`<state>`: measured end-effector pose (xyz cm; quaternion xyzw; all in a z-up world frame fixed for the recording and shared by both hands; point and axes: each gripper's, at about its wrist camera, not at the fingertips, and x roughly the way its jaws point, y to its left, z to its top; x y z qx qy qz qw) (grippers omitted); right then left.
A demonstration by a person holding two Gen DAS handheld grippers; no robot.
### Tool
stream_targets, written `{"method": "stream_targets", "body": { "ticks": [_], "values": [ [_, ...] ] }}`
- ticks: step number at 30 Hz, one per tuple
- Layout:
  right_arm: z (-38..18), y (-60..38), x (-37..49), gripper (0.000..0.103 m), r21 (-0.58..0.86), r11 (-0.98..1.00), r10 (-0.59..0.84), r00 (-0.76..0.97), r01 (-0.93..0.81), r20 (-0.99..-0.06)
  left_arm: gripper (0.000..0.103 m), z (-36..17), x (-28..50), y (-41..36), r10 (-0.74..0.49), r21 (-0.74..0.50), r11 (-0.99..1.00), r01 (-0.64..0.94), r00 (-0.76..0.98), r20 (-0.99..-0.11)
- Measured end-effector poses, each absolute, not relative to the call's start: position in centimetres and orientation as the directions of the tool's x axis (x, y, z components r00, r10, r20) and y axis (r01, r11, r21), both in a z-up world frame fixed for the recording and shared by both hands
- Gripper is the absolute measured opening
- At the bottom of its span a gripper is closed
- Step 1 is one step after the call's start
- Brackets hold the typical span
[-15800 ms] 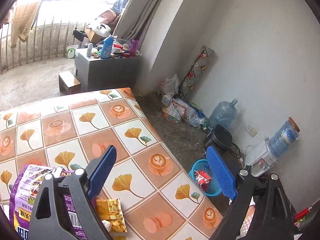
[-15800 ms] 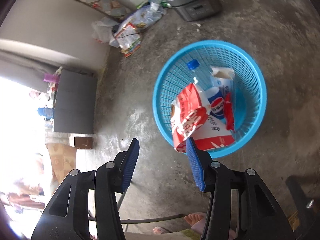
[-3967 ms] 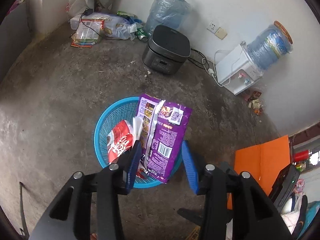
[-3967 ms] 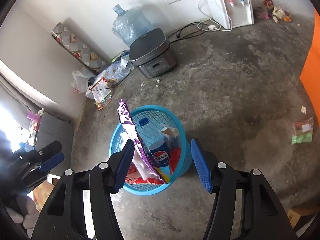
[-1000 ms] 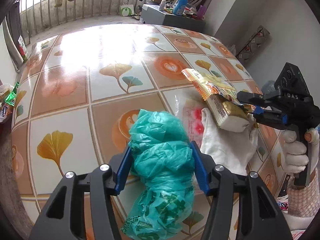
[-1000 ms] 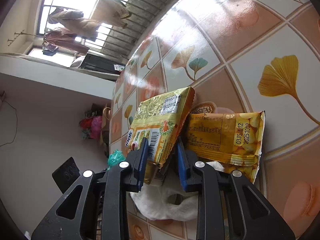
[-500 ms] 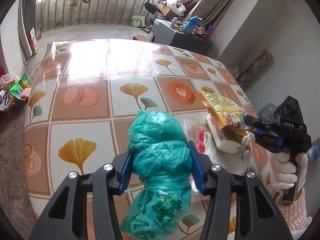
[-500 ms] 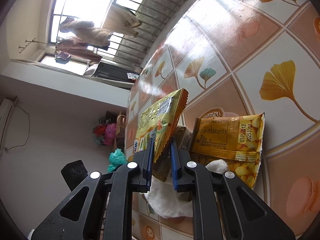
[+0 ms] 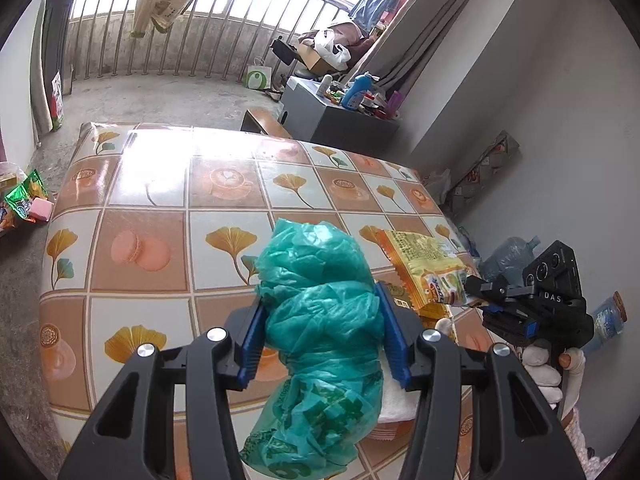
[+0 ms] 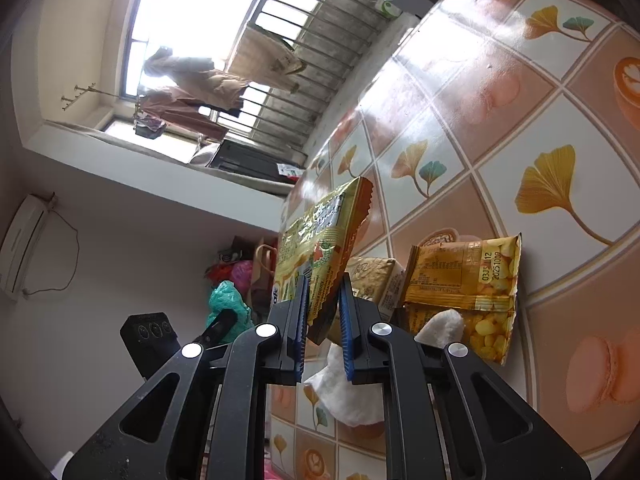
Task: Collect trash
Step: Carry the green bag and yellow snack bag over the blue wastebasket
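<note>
My left gripper [image 9: 320, 332] is shut on a crumpled teal plastic bag [image 9: 320, 320] and holds it above the tiled table [image 9: 160, 208]. My right gripper [image 10: 323, 308] is shut on a yellow-green snack packet [image 10: 320, 236], lifted off the table; it also shows in the left wrist view [image 9: 430, 268]. On the table under it lie a yellow corn-snack bag [image 10: 464, 280], a small tan packet [image 10: 374, 276] and a white crumpled tissue [image 10: 348, 396]. The trash basket is out of view.
The table has a rounded near edge [image 9: 52, 240]. Snack wrappers [image 9: 24, 200] lie on the floor at the left. A grey cabinet [image 9: 340, 124] with bottles stands behind the table. Water jugs [image 9: 508, 256] stand by the right wall.
Both grippers have risen and pulled back from the table with their loads. The teal bag and the yellow-green packet now hang higher above the tiles.
</note>
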<state>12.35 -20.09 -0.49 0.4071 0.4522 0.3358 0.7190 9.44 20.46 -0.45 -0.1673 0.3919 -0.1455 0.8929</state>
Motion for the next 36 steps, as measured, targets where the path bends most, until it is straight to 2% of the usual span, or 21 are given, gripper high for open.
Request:
{"method": "stream_targets", "body": {
  "ticks": [5,21,36],
  "values": [
    [-0.3,-20.4,12.1,0.013,0.894,0.43,0.856,0.373,-0.129,-0.358,0.049,0.0,9.8,19.4,-0.434,-0.468,0.874,0.133,0.647,-0.627],
    [-0.5,-25.8,9.9,0.012,0.91,0.392,0.833,0.47,-0.131,-0.291,0.049,3.1,12.0,13.0,-0.507,-0.47,0.848,0.244,0.63,-0.589],
    [-1.2,-35.3,6.4,0.012,0.924,0.376,0.722,0.65,-0.078,-0.239,0.049,5.6,15.7,-0.4,-0.638,-0.439,0.769,0.465,0.512,-0.576]
  ]
}}
